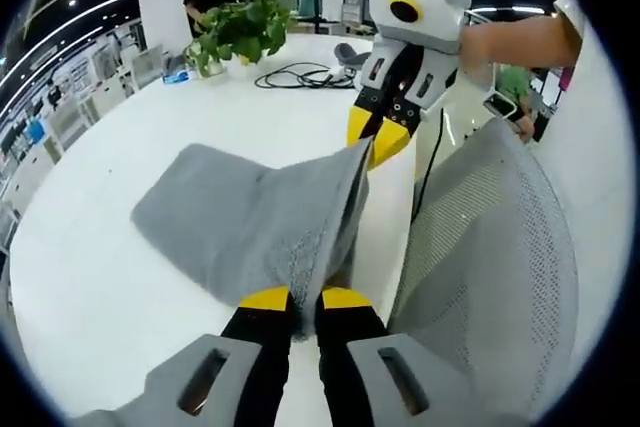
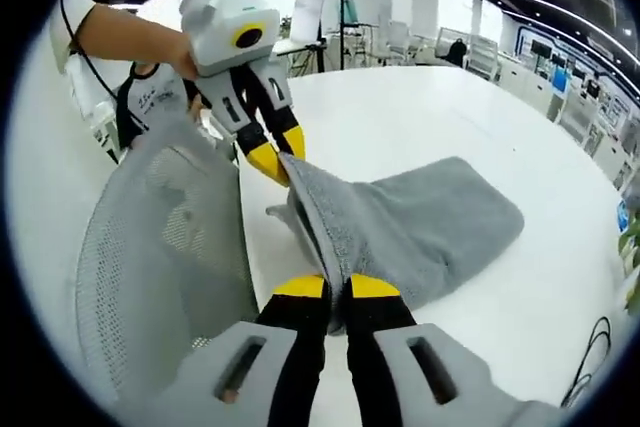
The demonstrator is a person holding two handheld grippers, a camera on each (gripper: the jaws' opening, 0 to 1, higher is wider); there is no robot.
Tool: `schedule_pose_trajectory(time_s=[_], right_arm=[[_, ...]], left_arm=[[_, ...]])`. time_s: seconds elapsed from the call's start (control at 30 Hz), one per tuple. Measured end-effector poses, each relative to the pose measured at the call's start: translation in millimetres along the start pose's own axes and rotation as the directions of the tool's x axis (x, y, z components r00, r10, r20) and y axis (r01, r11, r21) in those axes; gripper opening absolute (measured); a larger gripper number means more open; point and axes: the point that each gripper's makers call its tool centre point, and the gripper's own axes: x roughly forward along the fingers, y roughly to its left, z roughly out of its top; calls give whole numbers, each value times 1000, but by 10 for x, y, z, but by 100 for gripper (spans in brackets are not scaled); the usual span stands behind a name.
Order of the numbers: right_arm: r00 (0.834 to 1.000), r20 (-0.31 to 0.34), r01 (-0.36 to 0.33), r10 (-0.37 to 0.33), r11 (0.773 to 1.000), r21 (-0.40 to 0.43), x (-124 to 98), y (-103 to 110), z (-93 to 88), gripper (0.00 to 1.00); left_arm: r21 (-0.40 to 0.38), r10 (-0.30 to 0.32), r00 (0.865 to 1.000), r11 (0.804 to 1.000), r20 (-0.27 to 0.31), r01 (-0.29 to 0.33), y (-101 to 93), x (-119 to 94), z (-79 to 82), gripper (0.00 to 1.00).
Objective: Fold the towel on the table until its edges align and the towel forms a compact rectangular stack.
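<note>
The grey towel [image 1: 240,222] lay on the white table [image 1: 90,277], its near edge lifted and stretched taut between my two grippers while the far half rested flat and rumpled. My left gripper [image 1: 304,299] was closed on one corner of the raised edge, its yellow-tipped jaws narrow around the cloth; my right gripper [image 2: 335,287] pinched the other corner the same way. A grey mesh chair back [image 2: 165,247] stood just beside the table. The left gripper view took in a potted plant [image 1: 240,32], a coil of black cable [image 1: 305,75] and a person standing beyond the table. The right gripper view showed a row of desks and monitors [image 2: 560,72].
</note>
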Motion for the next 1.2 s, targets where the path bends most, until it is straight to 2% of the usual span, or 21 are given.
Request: schedule_pose_trajectory(time_s=[0.33,0.8,1.03,1.2], right_arm=[[998,57,4,-5,1000,22,-169,-132,232,4],[996,68,-66,65,998,4,-249,27,259,4],[995,95,-22,20,1000,20,-277,-204,376,4],[992,115,50,-52,999,17,-279,-458,480,4]], left_arm=[[5,39,998,999,40,-40,218,-203,316,8],[-11,-52,999,999,12,52,136,-297,350,8],[23,-9,1000,1000,21,9,388,-243,517,9],[40,21,1000,999,16,-22,579,-181,612,9]])
